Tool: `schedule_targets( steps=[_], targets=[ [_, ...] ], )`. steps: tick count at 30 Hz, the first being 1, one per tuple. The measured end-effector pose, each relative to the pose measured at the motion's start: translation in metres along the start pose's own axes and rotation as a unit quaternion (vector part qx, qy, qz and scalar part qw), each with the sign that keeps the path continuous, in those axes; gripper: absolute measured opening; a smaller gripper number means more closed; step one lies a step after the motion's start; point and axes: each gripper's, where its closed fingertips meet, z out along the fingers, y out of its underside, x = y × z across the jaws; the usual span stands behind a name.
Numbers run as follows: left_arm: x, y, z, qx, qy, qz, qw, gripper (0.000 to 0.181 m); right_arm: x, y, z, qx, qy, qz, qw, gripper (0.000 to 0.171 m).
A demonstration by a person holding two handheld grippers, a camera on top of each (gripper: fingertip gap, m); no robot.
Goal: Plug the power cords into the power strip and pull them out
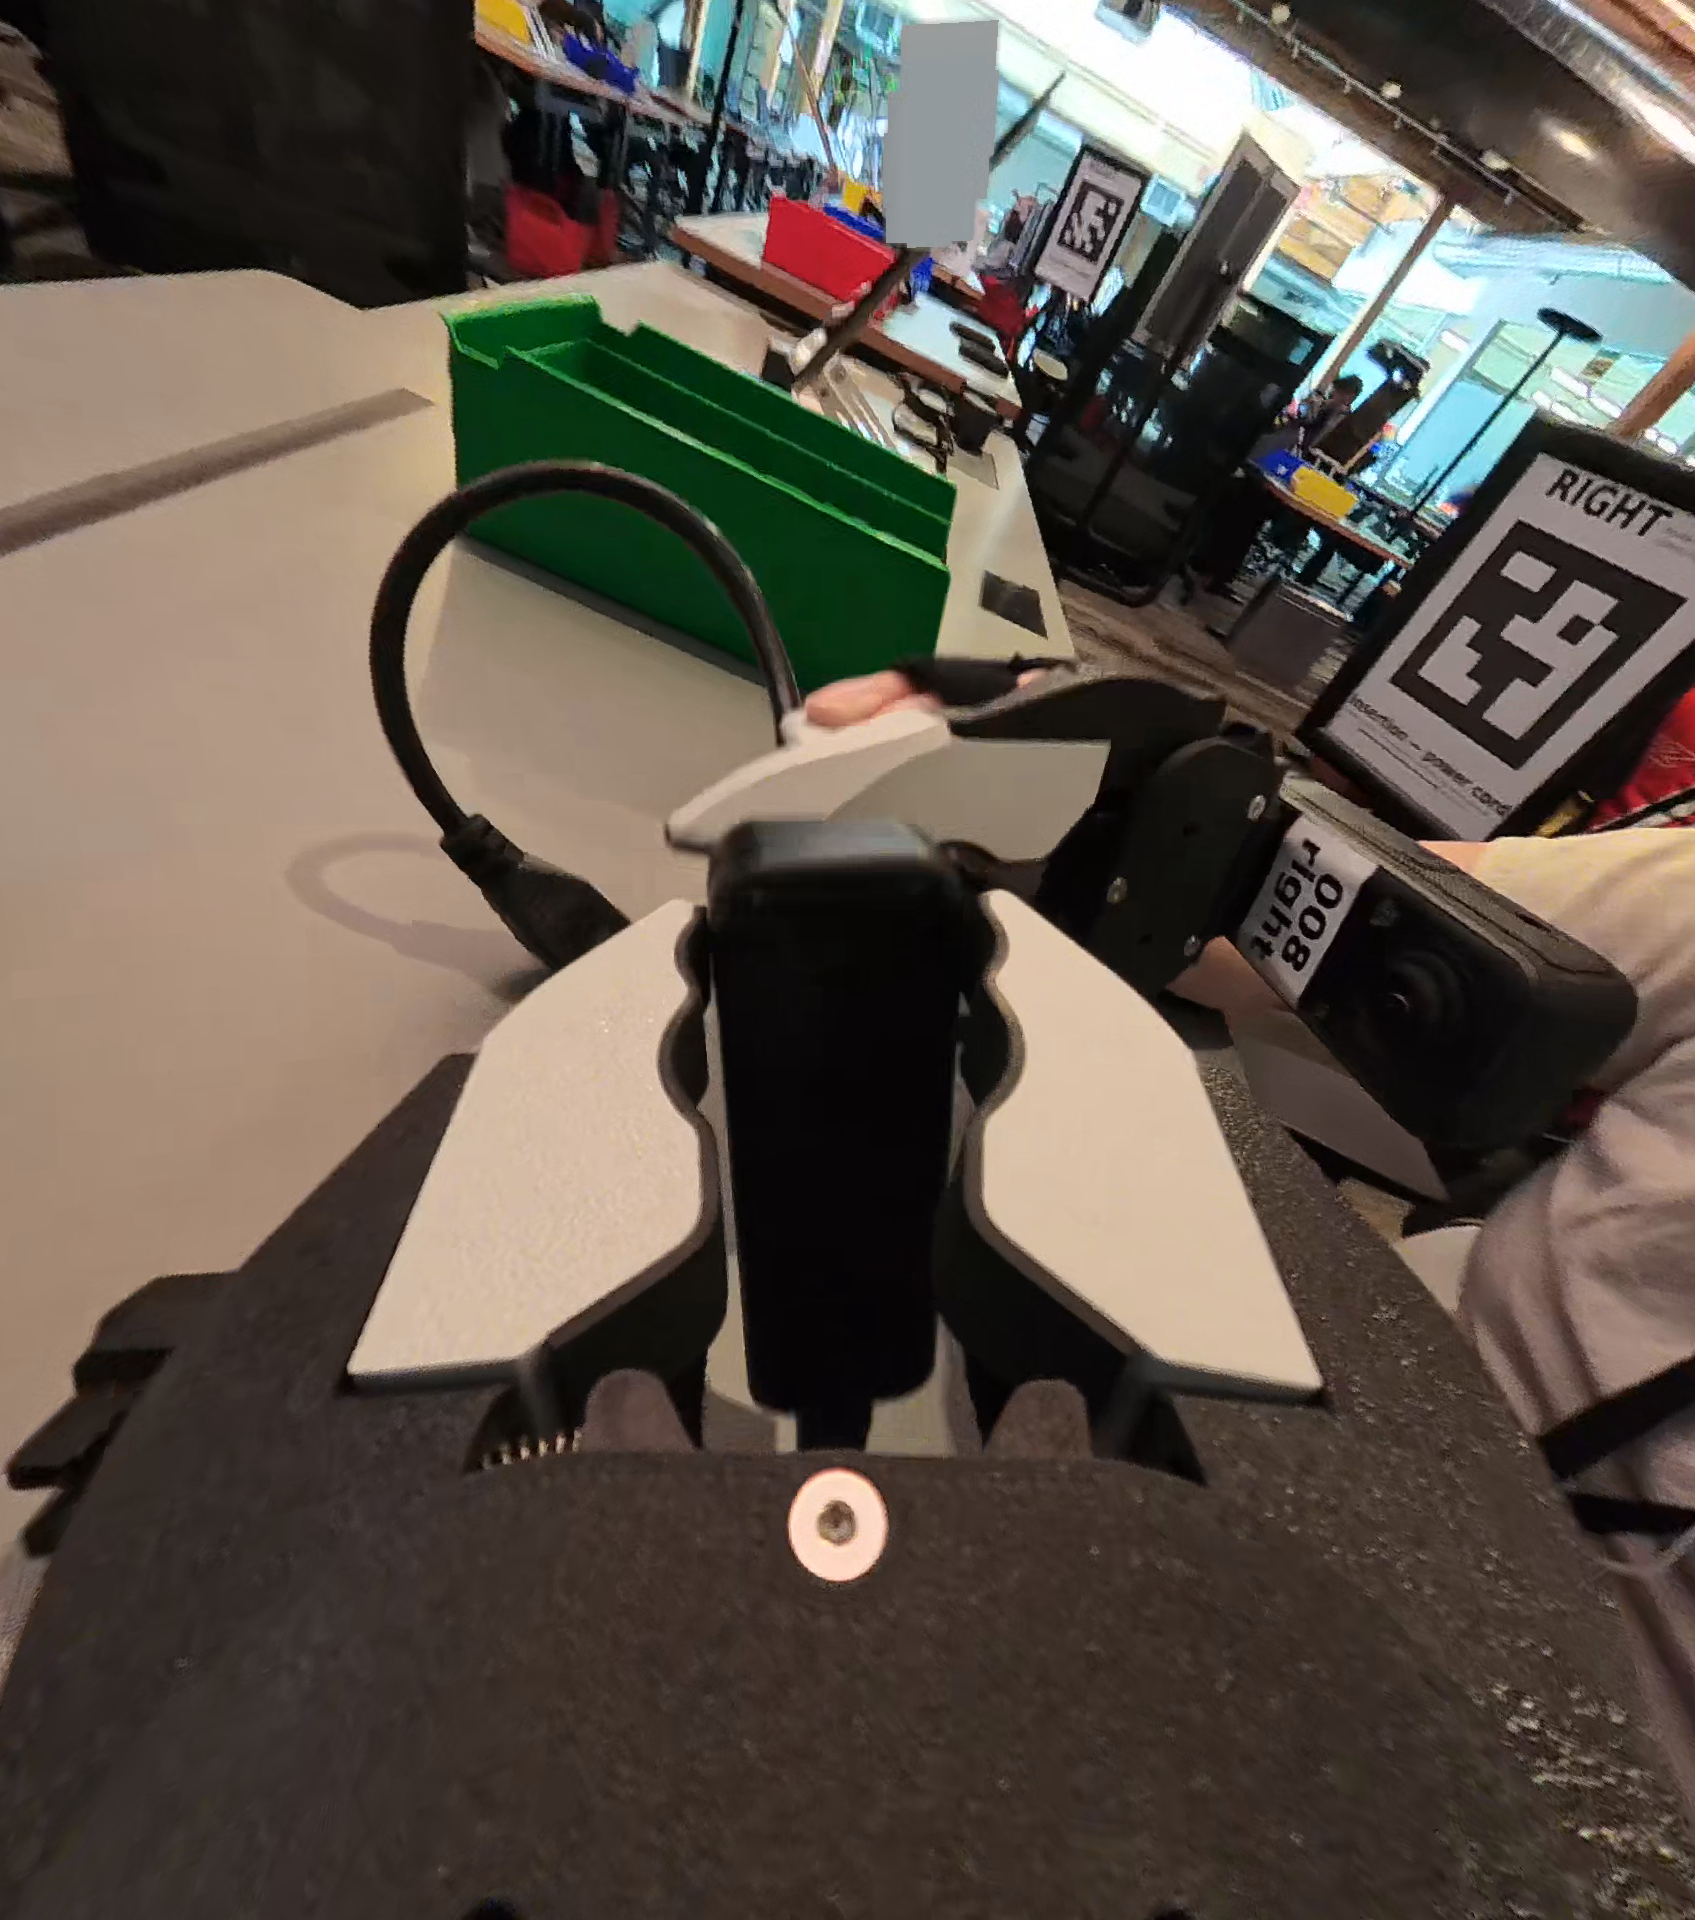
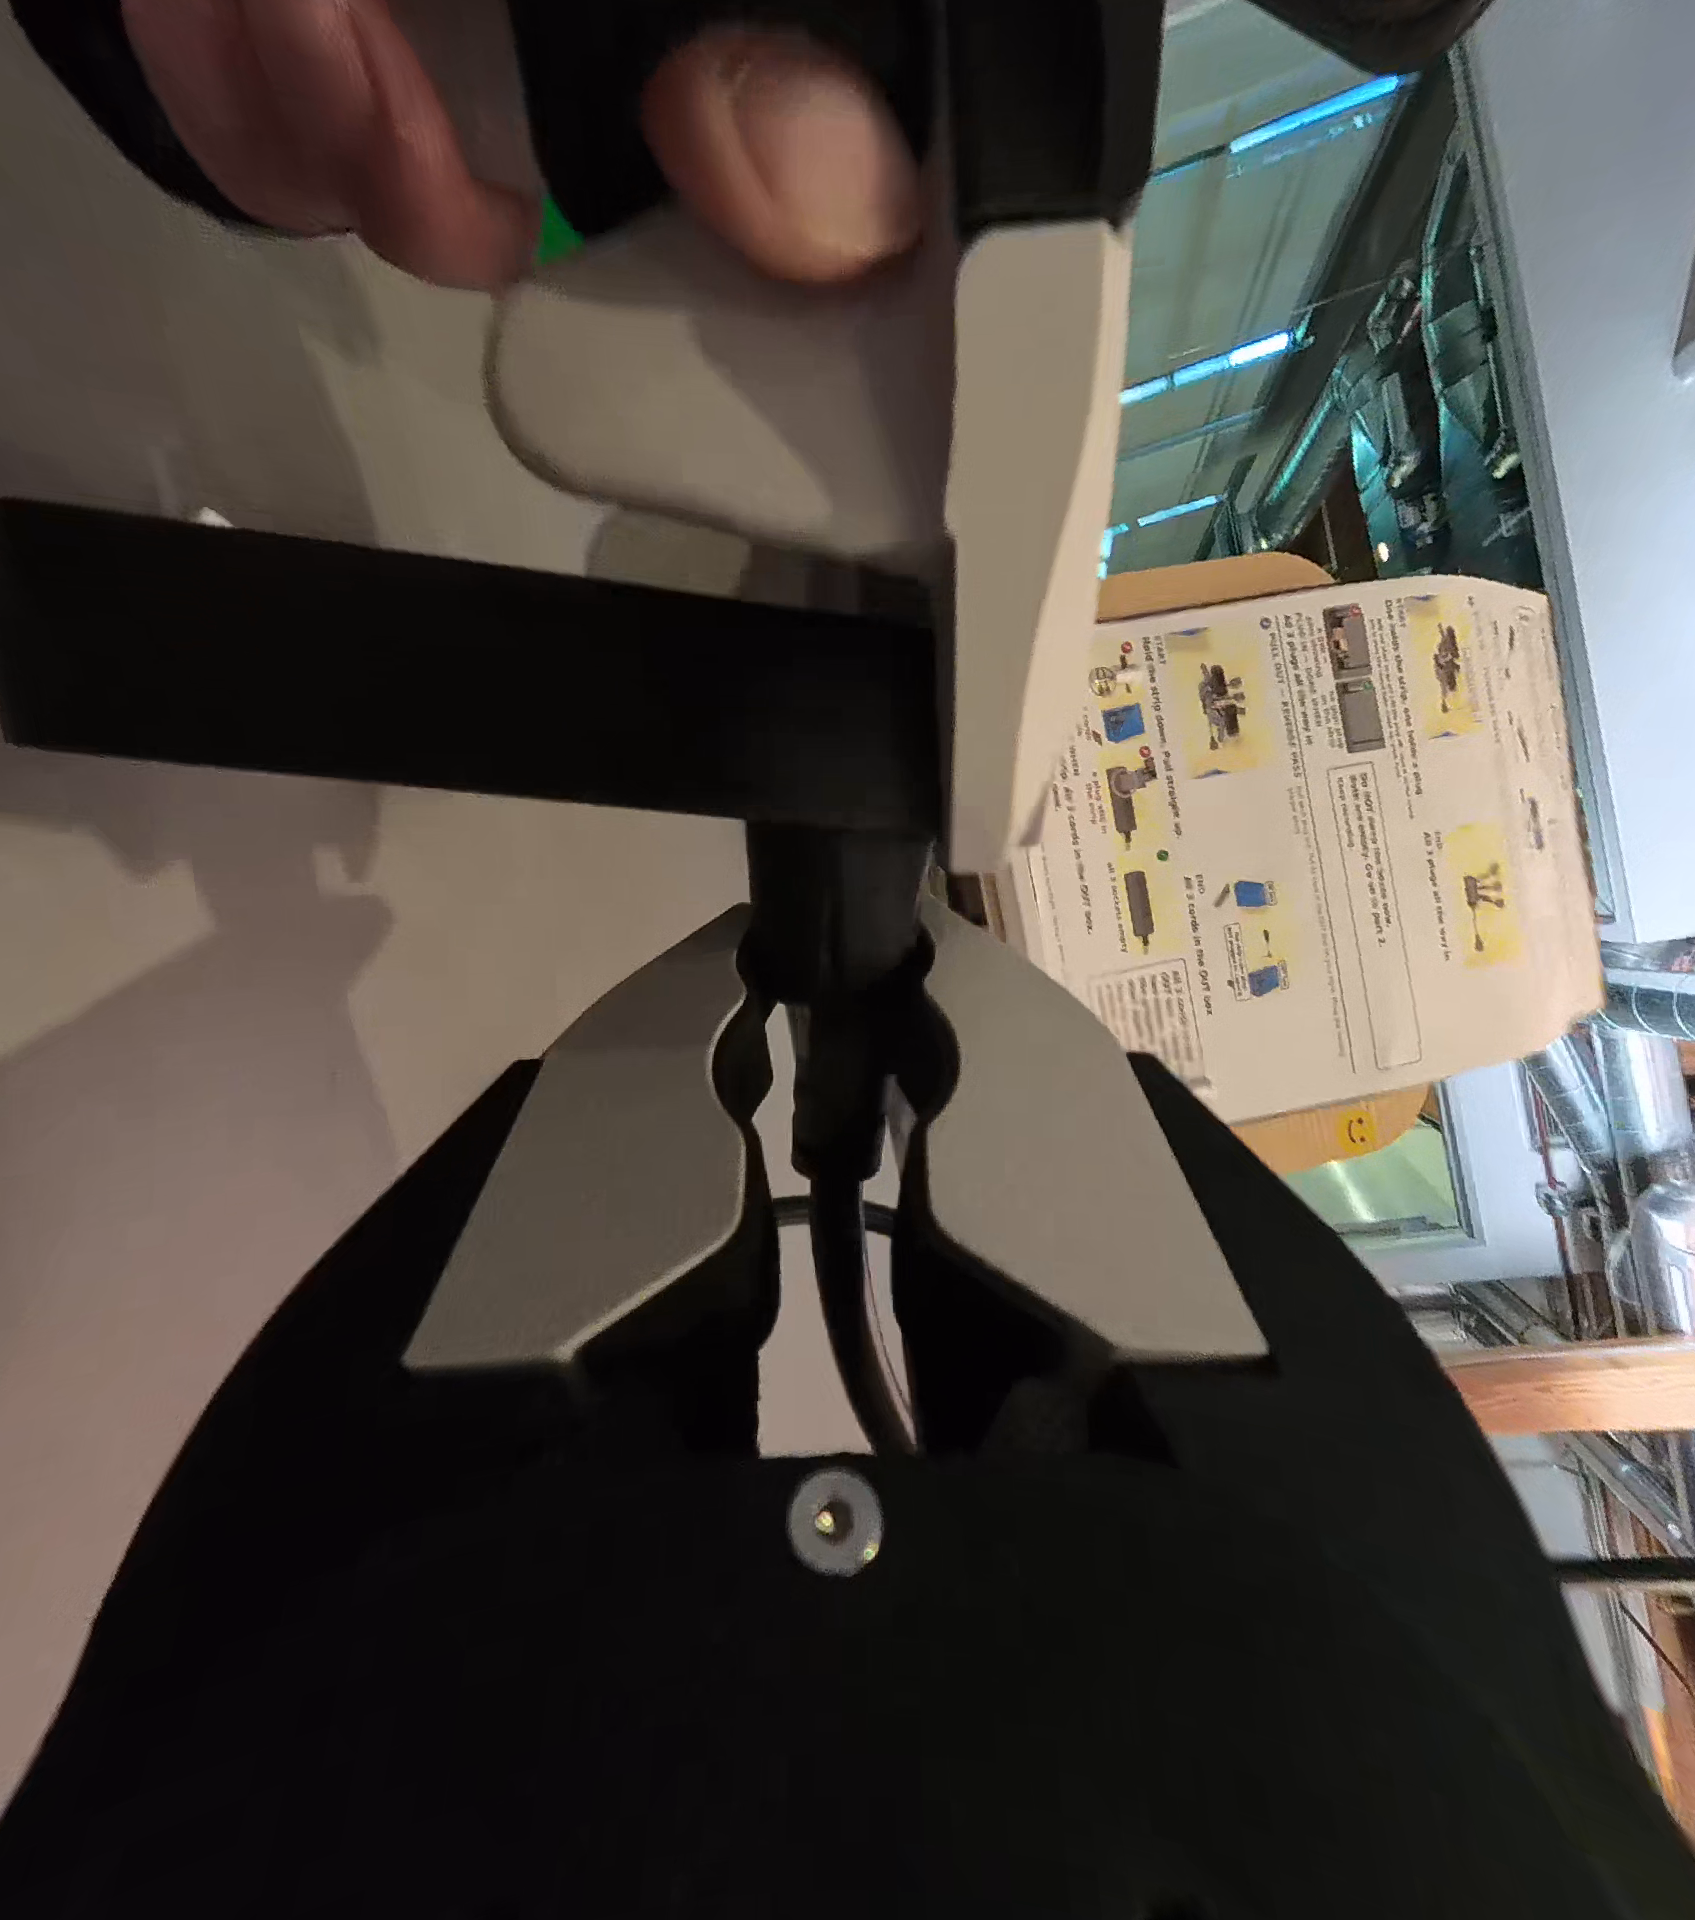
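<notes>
Your left gripper (image 1: 832, 925): jaws clamped on black power strip (image 1: 827, 1101), lifted off counter (image 1: 95, 831). Your right gripper (image 2: 827, 935): jaws closed on black plug (image 2: 832, 997), seemingly seated in strip's underside; blurred. Cord (image 1: 510, 582) loops beyond left jaws.

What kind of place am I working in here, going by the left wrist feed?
Most likely a shared workshop or robotics lab. Long work tables carry red and blue parts bins, a black-and-white fiducial marker board stands nearby, and exposed ducting runs overhead. The green slotted box sits on your own table.
</notes>
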Motion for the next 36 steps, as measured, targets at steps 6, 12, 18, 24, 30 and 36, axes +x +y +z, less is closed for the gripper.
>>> schedule_targets(
  steps=[6,12,18,24,30,36],
  targets=[
    [-0.007,0.037,0.017,-0.111,-0.037,0.038,0.992,0.063,0.013,0.008,-0.004,-0.031,0.038,-0.025,0.998,0.021],
    [-0.003,0.034,0.018,-0.086,-0.006,0.03,0.996,0.052,0.013,0.006,-0.005,-0.041,0.036,-0.02,0.998,0.021],
    [0.001,0.032,0.013,-0.079,0.056,-0.028,0.995,0.052,0.009,0.003,-0.006,-0.005,0.024,-0.021,0.999,0.022],
    [0.006,0.033,0.014,-0.105,0.05,-0.011,0.993,0.052,0.012,0.0,-0.01,0.023,0.014,-0.045,0.999,0.022],
    [0.003,0.034,0.014,-0.102,0.038,-0.017,0.994,0.052,0.008,0.002,-0.008,0.005,-0.002,0.005,1.0,0.022],
    [0.009,0.014,0.008,-0.065,0.037,-0.002,0.997,0.062,0.005,0.0,-0.008,-0.01,0.013,-0.016,1.0,0.022]
  ],
)
